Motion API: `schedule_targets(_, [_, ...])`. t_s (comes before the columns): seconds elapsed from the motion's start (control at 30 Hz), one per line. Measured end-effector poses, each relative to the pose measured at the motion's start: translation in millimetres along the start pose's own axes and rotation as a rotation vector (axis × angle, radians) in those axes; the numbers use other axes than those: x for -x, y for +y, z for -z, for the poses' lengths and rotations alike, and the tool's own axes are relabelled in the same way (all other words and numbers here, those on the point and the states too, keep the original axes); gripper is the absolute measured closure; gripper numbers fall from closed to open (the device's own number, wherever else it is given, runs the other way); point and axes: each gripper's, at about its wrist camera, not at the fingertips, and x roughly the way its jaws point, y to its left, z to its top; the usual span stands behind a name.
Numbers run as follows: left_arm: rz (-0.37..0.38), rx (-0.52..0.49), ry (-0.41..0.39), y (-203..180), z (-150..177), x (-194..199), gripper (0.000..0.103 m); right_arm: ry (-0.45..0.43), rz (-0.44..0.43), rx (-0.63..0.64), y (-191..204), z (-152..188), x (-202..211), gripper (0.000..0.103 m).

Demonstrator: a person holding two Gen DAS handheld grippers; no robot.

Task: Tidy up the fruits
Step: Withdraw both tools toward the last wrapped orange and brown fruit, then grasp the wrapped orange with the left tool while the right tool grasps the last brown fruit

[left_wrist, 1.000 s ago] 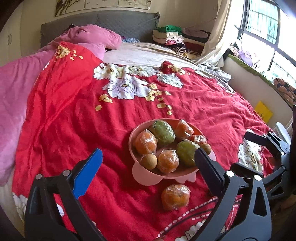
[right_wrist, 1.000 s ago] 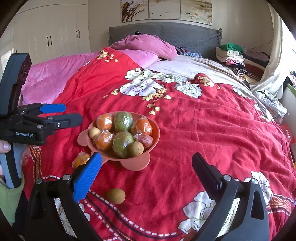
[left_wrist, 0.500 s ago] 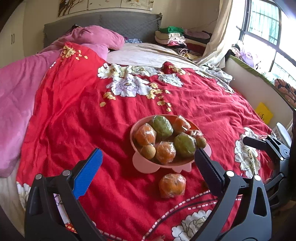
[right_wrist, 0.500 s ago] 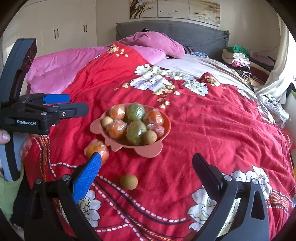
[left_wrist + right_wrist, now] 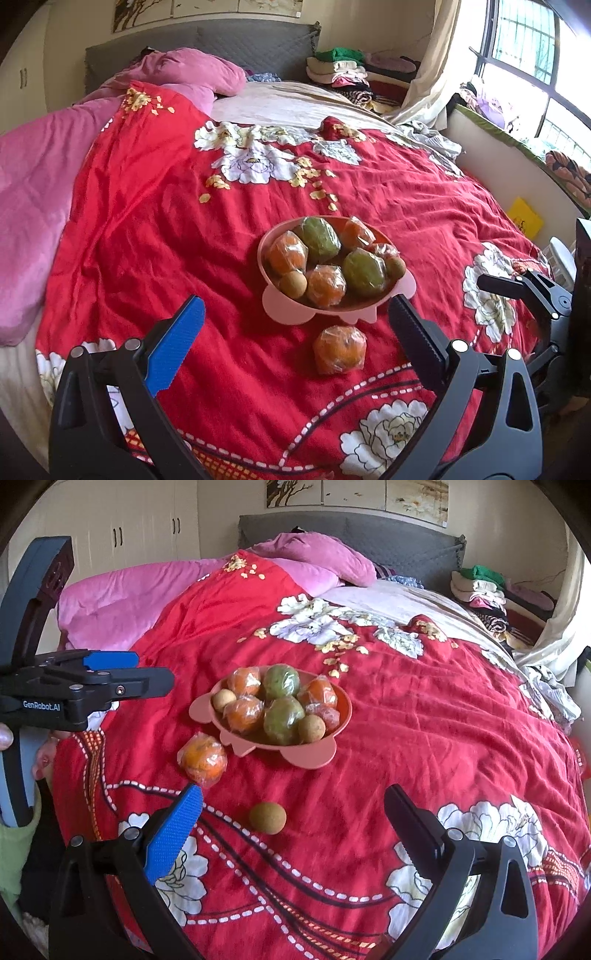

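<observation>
A pink bowl (image 5: 284,314) (image 5: 314,762) sits on the red quilt, holding several wrapped oranges, two wrapped green fruits and small brown round fruits. A loose wrapped orange (image 5: 340,349) (image 5: 203,758) lies just in front of the bowl. A loose brown round fruit (image 5: 267,817) lies nearer, seen only in the right wrist view. My left gripper (image 5: 295,343) is open and empty, the loose orange between its fingers' line. My right gripper (image 5: 293,830) is open and empty, the brown fruit between its fingers. The left gripper also shows in the right wrist view (image 5: 147,675).
The red flowered quilt (image 5: 147,221) covers the bed, with a pink blanket (image 5: 33,192) at the left. Folded clothes (image 5: 340,74) are stacked by the headboard. The right gripper's fingers (image 5: 517,288) show at the left wrist view's right edge, near the bed edge.
Both grippers have drawn back and risen a little, so the bowl and loose fruits sit further up the views. The brown fruit now lies between the right fingers. Nothing was grasped.
</observation>
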Motion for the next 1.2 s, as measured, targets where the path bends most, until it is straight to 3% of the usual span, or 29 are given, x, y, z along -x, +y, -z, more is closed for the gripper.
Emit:
schedule_targets(0.77, [0.07,-0.005,0.109,-4,28,-12,0.01,0.031,-0.019,0.008,6,13,-8,0.005])
schedule_targets(0.93, [0.086,-0.008,0.128,-7,32,-19,0.019,0.033,-0.014,0.001,5,17,-13,0.006])
schedule_targets(0.97, [0.089,-0.01,0.129,-8,33,-20,0.022,0.035,-0.02,-0.002,4,17,-15,0.008])
schedule_targets(1.07, [0.105,-0.012,0.133,-9,34,-22,0.031,0.055,-0.045,-0.012,3,19,-22,0.033])
schedule_targets(1.13, [0.111,-0.013,0.136,-10,35,-24,0.035,0.065,-0.059,-0.01,3,21,-28,0.037])
schedule_targets(1.2, [0.117,-0.012,0.139,-10,36,-26,0.039,0.065,-0.074,-0.011,3,21,-32,0.051])
